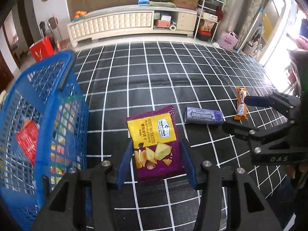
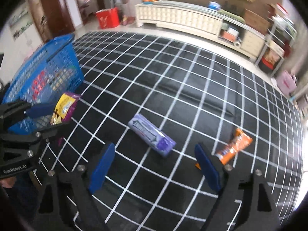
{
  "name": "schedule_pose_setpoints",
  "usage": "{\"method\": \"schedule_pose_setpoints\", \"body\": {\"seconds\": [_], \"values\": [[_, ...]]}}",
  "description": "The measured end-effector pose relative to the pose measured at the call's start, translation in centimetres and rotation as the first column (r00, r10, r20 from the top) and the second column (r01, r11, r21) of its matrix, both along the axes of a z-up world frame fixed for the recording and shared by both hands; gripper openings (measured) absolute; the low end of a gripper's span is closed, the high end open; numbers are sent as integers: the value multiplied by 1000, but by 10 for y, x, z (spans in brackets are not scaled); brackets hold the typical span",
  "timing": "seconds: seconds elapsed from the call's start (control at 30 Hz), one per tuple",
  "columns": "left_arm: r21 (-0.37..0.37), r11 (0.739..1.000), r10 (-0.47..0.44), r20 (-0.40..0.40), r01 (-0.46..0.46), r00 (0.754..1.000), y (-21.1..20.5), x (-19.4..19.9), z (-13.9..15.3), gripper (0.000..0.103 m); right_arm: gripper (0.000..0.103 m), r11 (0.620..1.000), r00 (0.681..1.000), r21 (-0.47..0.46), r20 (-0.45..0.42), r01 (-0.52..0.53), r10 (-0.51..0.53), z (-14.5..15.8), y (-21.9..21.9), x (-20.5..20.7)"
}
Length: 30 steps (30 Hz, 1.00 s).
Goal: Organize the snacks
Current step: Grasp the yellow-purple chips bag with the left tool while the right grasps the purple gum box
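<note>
On a black mat (image 1: pixel 173 73) ruled with a white grid lie three loose snacks. Nearest the blue mesh basket (image 1: pixel 55 104) is a yellow-and-purple bag of potato crackers (image 1: pixel 154 142), flat on the mat, with its lower half between the two blue pads of the left gripper (image 1: pixel 156 163). The jaws stand spread, one pad on each side of the bag, and whether either pad touches the bag's edge cannot be told. The basket stands just to the left of this bag, and through its mesh show several packets, among them a red one (image 1: pixel 28 138).

To the right of the cracker bag, and apart from it, lies a purple pack (image 2: pixel 152 134) on its long side. Further right is an orange wrapped bar (image 2: pixel 233 146), also flat on the mat. The right gripper (image 2: pixel 154 167) hovers with its jaws wide apart and nothing between them; the purple pack lies just ahead of the gap, and the orange bar sits just beyond the right-hand pad. From the left wrist view the tips of that gripper reach in near the bar and the pack.

Behind the mat runs a long cream cabinet (image 1: pixel 119 23) against the wall, with a red bag (image 1: pixel 42 48) on the floor at its left.
</note>
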<state>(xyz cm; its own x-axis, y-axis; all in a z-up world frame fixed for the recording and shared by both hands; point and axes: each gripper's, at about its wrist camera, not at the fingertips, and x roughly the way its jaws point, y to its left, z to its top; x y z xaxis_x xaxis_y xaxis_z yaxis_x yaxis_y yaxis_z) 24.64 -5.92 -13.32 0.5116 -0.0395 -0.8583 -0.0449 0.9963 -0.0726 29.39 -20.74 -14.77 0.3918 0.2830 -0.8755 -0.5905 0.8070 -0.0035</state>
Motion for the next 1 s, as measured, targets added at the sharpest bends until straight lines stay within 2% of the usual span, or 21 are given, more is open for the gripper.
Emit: {"method": "schedule_pose_setpoints", "body": {"seconds": [0.1,0.2,0.37,0.53,0.57,0.6,0.67,0.73,0.83,0.87,1.0], "values": [[-2,1000,14,-7,-14,1000,3,3,-7,47,88,998,999,-37,0,-50,50,-10,11,4],[17,1000,15,2,-15,1000,4,3,-11,47,88,996,996,-40,-38,-84,83,-21,16,11],[25,1000,7,-12,-7,1000,-5,6,-17,47,88,994,996,-60,-40,-88,86,-38,17,31],[52,999,-4,-10,5,1000,-4,8,-19,47,88,992,988,-6,-88,-126,125,-47,15,42],[58,998,-6,-10,7,1000,-4,10,-20,47,86,990,986,-9,-90,-144,142,-48,17,41],[62,998,-9,-12,9,1000,-5,12,-20,47,79,987,984,-13,-88,-159,157,-50,19,39],[59,998,-13,-15,14,1000,-5,13,-21,47,71,983,980,-14,-87,-183,181,-51,22,35],[58,998,-14,-16,15,1000,-5,13,-23,47,67,980,978,-23,-74,-198,195,-53,24,31],[58,998,-15,-17,16,1000,-5,13,-23,47,55,977,978,-47,-43,-207,205,-53,23,22],[60,998,-16,-18,17,1000,-5,12,-23,47,48,977,978,-53,-33,-207,206,-52,23,20],[58,998,-14,-15,15,1000,-6,10,-21,47,41,980,980,-38,-34,-196,195,-52,19,14]]}}
